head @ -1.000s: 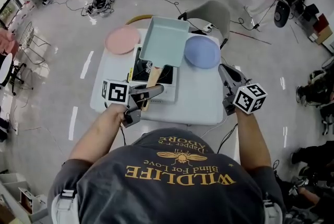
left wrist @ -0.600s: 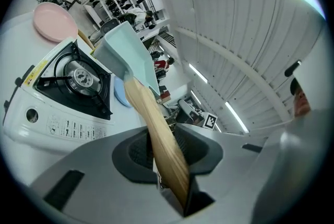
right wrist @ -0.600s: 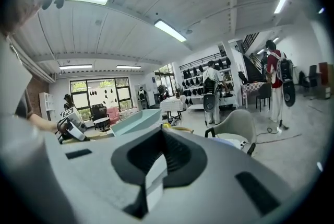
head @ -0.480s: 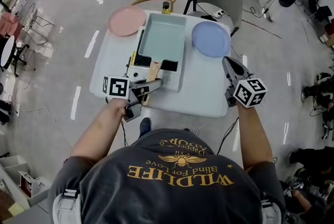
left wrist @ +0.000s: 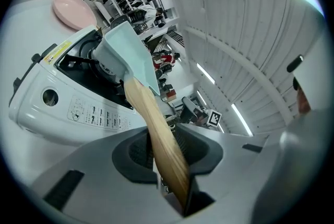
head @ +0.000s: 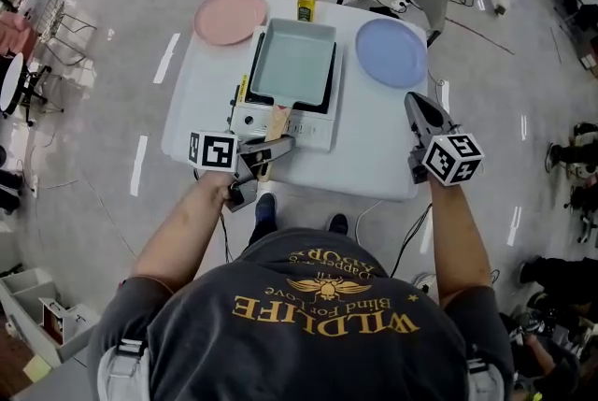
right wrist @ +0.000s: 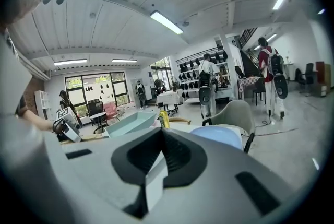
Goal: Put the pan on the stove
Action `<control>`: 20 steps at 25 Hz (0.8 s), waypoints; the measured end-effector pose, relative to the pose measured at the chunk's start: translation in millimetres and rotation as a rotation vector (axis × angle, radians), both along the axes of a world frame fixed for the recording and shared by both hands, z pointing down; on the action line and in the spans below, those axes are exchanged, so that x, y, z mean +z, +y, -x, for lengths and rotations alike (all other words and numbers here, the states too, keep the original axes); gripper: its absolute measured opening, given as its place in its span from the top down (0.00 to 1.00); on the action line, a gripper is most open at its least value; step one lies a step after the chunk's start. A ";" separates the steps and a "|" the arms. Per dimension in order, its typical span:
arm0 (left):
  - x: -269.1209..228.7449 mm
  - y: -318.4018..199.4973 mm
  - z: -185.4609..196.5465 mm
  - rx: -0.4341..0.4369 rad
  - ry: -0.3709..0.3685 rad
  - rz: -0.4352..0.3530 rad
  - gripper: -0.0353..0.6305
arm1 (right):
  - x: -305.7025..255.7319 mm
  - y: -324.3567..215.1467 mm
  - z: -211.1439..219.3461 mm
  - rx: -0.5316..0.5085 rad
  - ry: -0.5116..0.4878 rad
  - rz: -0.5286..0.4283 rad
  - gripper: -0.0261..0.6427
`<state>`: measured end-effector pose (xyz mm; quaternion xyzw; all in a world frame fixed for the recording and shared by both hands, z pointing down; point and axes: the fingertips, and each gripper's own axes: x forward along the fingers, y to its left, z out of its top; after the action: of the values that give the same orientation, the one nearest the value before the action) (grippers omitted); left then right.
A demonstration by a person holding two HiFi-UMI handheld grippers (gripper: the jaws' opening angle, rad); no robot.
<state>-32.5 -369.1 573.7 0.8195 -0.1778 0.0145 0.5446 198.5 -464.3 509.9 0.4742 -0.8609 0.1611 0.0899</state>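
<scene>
Both left gripper (left wrist: 163,143) jaws pinch pan handle (left wrist: 139,98) (right gripper (right wrist: 160,157) closed).

On the back of the person's shirt (head: 280,348) we read, upside down, "WILDLIFE" and "Blind For Love"; the small print on the stove (left wrist: 83,109) we cannot make out

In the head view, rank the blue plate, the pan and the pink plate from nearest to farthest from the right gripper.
1. Blue plate, just ahead of the right gripper.
2. Pan, in the middle of the table.
3. Pink plate, at the far left corner.
</scene>
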 end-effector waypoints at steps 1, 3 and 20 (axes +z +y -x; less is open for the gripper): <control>3.5 -0.3 0.6 -0.001 -0.002 0.004 0.78 | 2.6 0.5 1.5 -0.002 0.001 0.005 0.96; 8.9 -0.3 1.8 -0.003 -0.003 0.012 0.78 | 6.8 2.7 3.8 -0.004 0.002 0.016 0.96; 33.8 -9.1 1.9 -0.028 -0.027 0.041 0.78 | 25.9 28.8 -3.0 0.015 -0.014 0.072 0.96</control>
<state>-34.4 -378.2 607.6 0.8053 -0.1962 0.0218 0.5590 201.5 -435.5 535.8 0.4758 -0.8516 0.1962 0.0995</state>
